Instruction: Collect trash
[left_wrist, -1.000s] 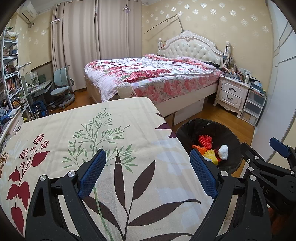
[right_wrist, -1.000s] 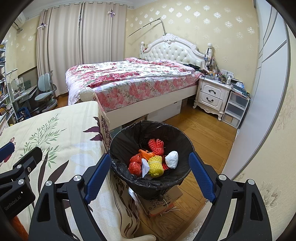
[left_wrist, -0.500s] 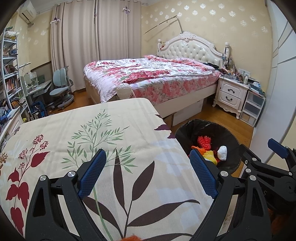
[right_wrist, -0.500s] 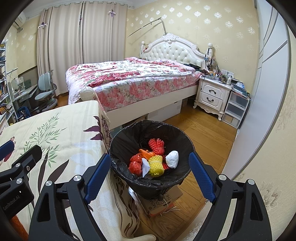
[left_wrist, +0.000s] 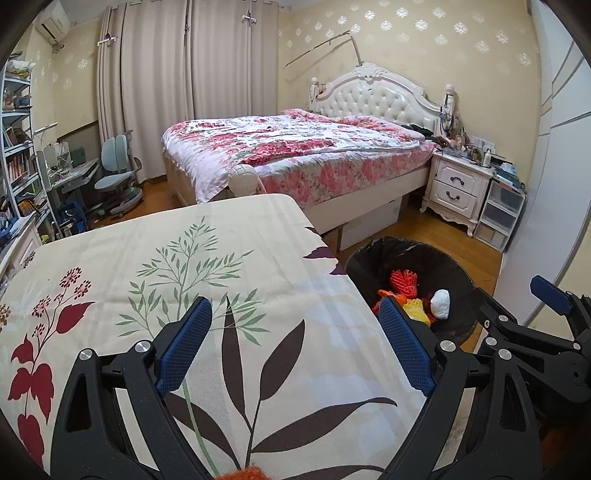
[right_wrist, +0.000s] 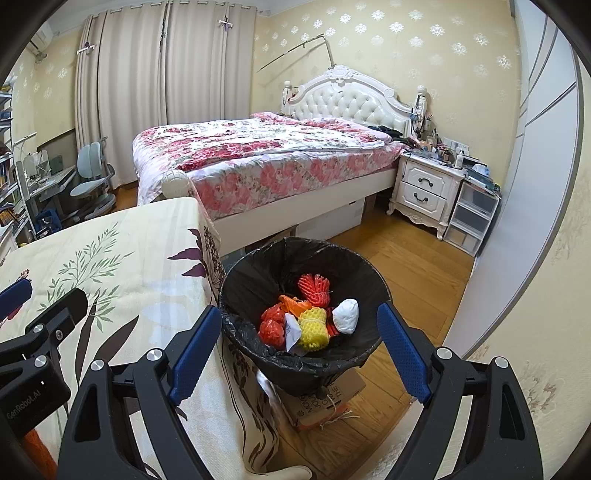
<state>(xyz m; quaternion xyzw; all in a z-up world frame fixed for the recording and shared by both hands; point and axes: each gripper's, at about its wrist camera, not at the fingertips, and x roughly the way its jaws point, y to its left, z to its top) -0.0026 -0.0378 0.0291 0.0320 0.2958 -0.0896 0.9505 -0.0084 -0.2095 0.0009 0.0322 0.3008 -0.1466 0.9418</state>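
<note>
Left gripper (left_wrist: 295, 347) hangs over the cream cloth-covered surface with printed leaves and red flowers (left_wrist: 184, 266), blue-padded fingers (left_wrist: 184, 343) spread wide, nothing between them. At the very bottom edge of that view, a sliver of something fuzzy and orange (left_wrist: 247, 473) peeks in; too little shows to say what it is.

Over to the right gripper (right_wrist: 299, 347): it too is spread wide and holding nothing, poised above and in front of the round bin lined with a black plastic bag (right_wrist: 258, 269). The bin sits just beside the surface's draped edge, propped on a brown cardboard box (right_wrist: 332, 402) on the wooden floor (right_wrist: 406, 258).

And the trash is in the bin: a red foam net (right_wrist: 314, 288), an orange scrap (right_wrist: 293, 304), two crumpled red pieces (right_wrist: 271, 325), a yellow foam net (right_wrist: 314, 328), a white paper scrap (right_wrist: 291, 330) and a white crumpled wad (right_wrist: 346, 315), all heaped together at the bottom.

Beyond, a bed with a pink floral quilt (right_wrist: 258, 155) and a white nightstand with two drawers (right_wrist: 424, 188).
</note>
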